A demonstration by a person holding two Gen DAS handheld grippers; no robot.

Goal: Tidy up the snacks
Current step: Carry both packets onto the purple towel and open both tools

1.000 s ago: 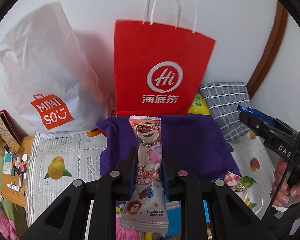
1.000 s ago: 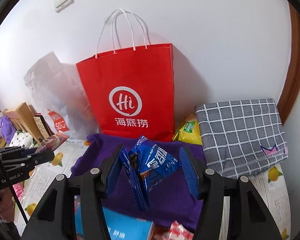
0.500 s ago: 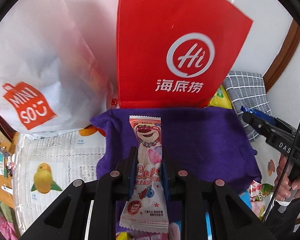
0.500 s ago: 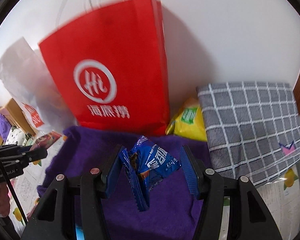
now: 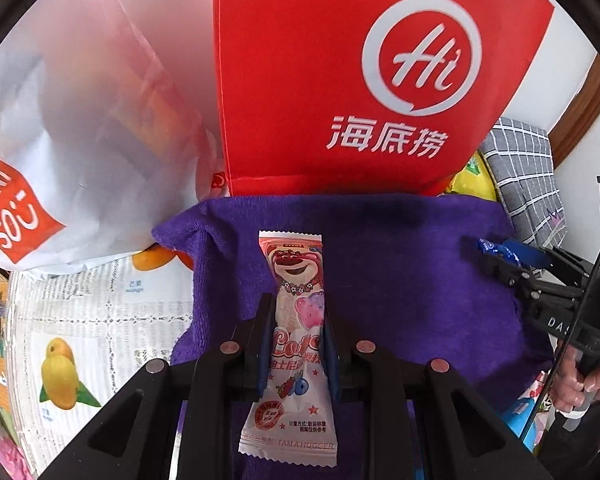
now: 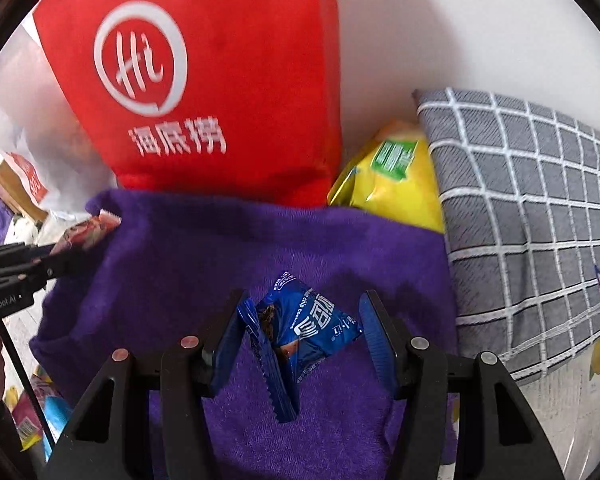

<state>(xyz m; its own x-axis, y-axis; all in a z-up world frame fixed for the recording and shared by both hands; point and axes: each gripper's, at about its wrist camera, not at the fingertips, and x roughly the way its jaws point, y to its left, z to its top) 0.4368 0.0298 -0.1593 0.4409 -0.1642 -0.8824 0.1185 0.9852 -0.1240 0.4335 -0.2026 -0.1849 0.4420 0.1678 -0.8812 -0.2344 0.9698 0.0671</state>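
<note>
The long pink-and-white snack wrapper printed with a cartoon bear is clamped by its long edges in the left tool, whose jaws are pressed together on it. Its long axis runs along the tool's fingers, the bear end pointing away towards the far red paper bag with a white "Hi" logo, the crimped printed end nearest the camera. It hangs above the purple towel spread on the desk.

The small blue foil cookie packet sits in the right tool, crumpled and tilted, one serrated end pointing down and near, its face slanting up to the right. The left pad presses its folded edge and its right corner meets the right pad, so the half-apart jaws grip it. It too is above the purple towel.

Behind the towel stands the red bag; to its left a white plastic shopping bag with an orange label, to its right a yellow snack bag and a grey checked fabric bundle.
</note>
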